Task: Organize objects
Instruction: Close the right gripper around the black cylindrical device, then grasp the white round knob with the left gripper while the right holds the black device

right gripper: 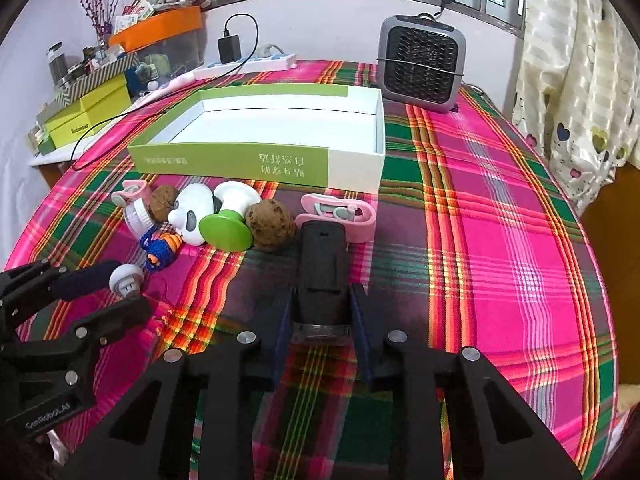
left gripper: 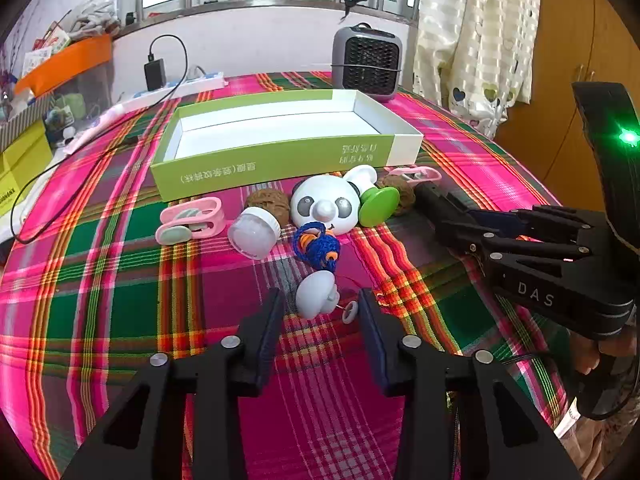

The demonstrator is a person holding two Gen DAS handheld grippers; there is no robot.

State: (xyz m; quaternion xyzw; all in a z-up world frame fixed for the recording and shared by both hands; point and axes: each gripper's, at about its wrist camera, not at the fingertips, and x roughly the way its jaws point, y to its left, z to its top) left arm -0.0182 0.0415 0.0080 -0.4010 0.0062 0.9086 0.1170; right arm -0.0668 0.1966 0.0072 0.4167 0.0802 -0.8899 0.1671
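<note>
Two grippers busy: right gripper [right gripper: 320, 320] clenched on black cylindrical device [right gripper: 323, 264]. Left gripper [left gripper: 322, 304] released around white plastic mushroom-shaped piece [left gripper: 316, 294]. Next, likely: close, lift into green-and-white cardboard box [left gripper: 276, 160].

A grey fan heater [right gripper: 422, 66] stands at the far edge of the plaid-covered worktop [right gripper: 500, 240], near a white power strip [right gripper: 256, 63] with a black charger [right gripper: 229, 49]; a heart-print curtain [right gripper: 580, 80] hangs right.

box lettering [right gripper: 276, 162] unreadable, shelf clutter [left gripper: 48, 64] blurred
</note>
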